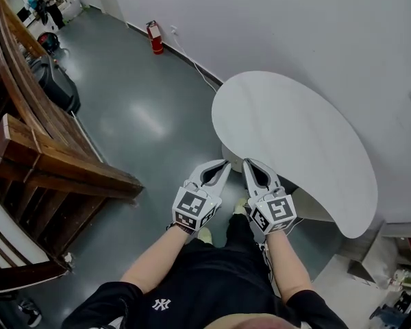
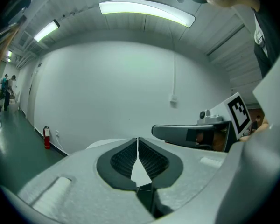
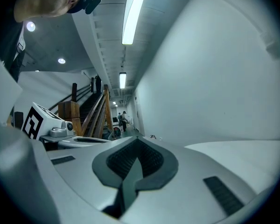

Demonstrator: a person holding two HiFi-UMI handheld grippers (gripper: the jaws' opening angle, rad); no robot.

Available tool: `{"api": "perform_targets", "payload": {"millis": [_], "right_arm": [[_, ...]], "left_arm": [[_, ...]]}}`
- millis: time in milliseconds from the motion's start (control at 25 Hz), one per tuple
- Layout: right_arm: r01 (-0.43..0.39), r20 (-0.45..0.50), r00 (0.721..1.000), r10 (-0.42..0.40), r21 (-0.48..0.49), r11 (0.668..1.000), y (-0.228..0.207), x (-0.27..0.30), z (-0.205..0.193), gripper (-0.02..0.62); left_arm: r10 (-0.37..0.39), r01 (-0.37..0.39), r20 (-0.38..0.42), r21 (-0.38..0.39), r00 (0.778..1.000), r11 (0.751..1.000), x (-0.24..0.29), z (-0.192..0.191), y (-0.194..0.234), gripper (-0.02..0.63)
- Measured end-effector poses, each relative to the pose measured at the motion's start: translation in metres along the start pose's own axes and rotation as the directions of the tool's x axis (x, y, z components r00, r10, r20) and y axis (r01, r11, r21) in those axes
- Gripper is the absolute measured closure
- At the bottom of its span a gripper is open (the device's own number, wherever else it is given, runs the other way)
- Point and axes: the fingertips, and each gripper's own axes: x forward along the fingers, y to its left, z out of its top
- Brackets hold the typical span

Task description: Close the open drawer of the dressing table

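Left gripper [image 1: 222, 163]: I find its jaws pressed together, the ribbed pads meeting along one line in the left gripper view [image 2: 138, 146], nothing between them. Right gripper [image 1: 247, 162]: jaws likewise pressed together in its own view [image 3: 133, 149], nothing held. Both are carried side by side in front of the person, near but apart, tips pointing the same way, each with its marker cube turned up toward the head camera. In the head view the tips sit at the near edge of the dressing table [image 1: 294, 132], whose white rounded top stands against the white wall; the gripper views look out over that top, so I judge the tips clear of it. I cannot make out the drawer: the top covers what lies under it, and only a pale panel shows below its near edge. Further out, a red fire extinguisher [image 1: 155, 38] stands on the grey floor [image 1: 130, 108] at the foot of the wall, and a wooden staircase [image 1: 51, 163] fills the left side.
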Motion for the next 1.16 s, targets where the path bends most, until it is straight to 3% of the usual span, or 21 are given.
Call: {"api": "perform_targets", "payload": {"millis": [400, 1160], "right_arm": [[-0.023, 0.029, 0.999, 0.024, -0.028, 0.999, 0.009, -0.013, 0.029, 0.580], [-0.051, 0.033, 0.998, 0.052, -0.051, 0.997, 0.022, -0.013, 0.039, 0.581]], "left_arm": [[0.021, -0.022, 0.045, 0.023, 0.999, 0.999, -0.012, 0.040, -0.013, 0.588], [0.058, -0.060, 0.065, 0.034, 0.996, 0.998, -0.022, 0.056, -0.010, 0.591]]}}
